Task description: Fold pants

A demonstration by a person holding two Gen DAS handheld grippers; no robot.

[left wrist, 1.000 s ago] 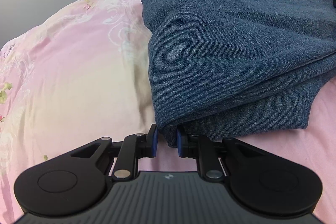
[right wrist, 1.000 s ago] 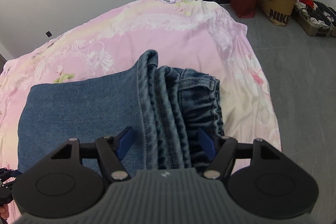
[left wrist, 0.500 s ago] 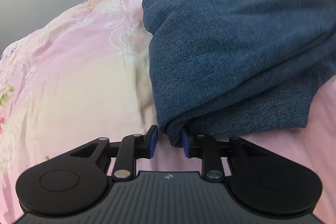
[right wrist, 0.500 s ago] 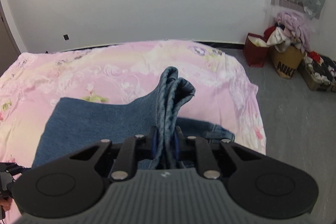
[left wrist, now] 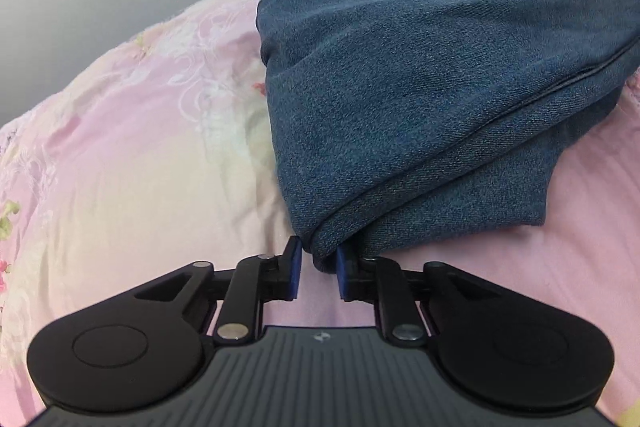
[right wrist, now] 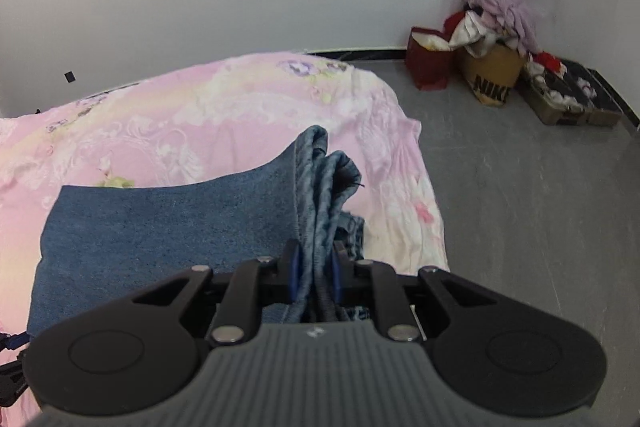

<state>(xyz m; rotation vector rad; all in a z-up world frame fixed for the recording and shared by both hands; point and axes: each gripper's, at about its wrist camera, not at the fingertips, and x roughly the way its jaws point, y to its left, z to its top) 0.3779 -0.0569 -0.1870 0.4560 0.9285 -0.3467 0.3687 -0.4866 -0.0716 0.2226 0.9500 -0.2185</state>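
Blue denim pants (left wrist: pixel 420 99) lie folded on the pink floral bed sheet (left wrist: pixel 140 147). My left gripper (left wrist: pixel 318 269) is at their near corner, which sits between the blue pads; the jaws are closing and pinch this corner. In the right wrist view the pants (right wrist: pixel 160 227) spread to the left. My right gripper (right wrist: pixel 314 275) is shut on a bunched denim edge (right wrist: pixel 324 171), which stands up out of the jaws above the bed. Under it a gathered part of the pants (right wrist: pixel 354 231) stays on the sheet.
The bed's right edge (right wrist: pixel 432 211) drops to a grey floor (right wrist: pixel 520 207). In the far corner stand a red bag (right wrist: pixel 428 67), a brown paper bag (right wrist: pixel 494 83) piled with clothes, and open boxes (right wrist: pixel 568 95). A white wall lies behind the bed.
My right gripper closed from wide open onto the bunched denim edge and rose with it, lifting that side. The left jaws widened slightly, then narrowed again on the corner.
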